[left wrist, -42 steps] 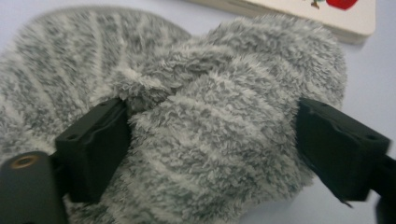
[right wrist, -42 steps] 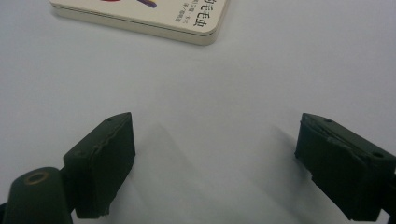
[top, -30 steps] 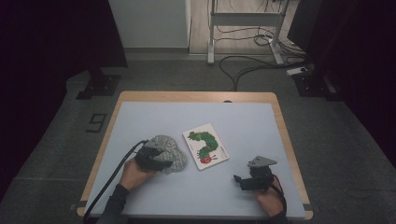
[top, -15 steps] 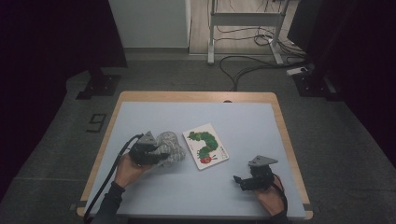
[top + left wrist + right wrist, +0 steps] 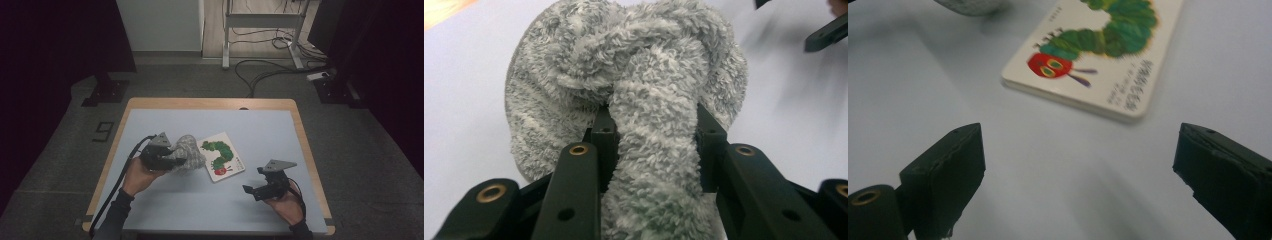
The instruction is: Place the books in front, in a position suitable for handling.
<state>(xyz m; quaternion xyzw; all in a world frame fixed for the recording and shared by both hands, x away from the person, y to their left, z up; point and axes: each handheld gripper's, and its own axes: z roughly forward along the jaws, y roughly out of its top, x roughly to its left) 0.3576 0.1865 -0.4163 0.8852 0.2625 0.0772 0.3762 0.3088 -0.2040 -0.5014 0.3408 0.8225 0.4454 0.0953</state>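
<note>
From above, the left gripper (image 5: 167, 159) holds the grey fluffy cloth (image 5: 187, 152) beside the caterpillar book (image 5: 221, 156), its 2 jaws clenched on a fold up close, while the right gripper (image 5: 1080, 175) gapes before the untouched book, so the grab looks done, moving left.

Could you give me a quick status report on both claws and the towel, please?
Left claw shut on grey towel. Right claw open, empty, facing caterpillar book. Book beside towel on table.
</note>
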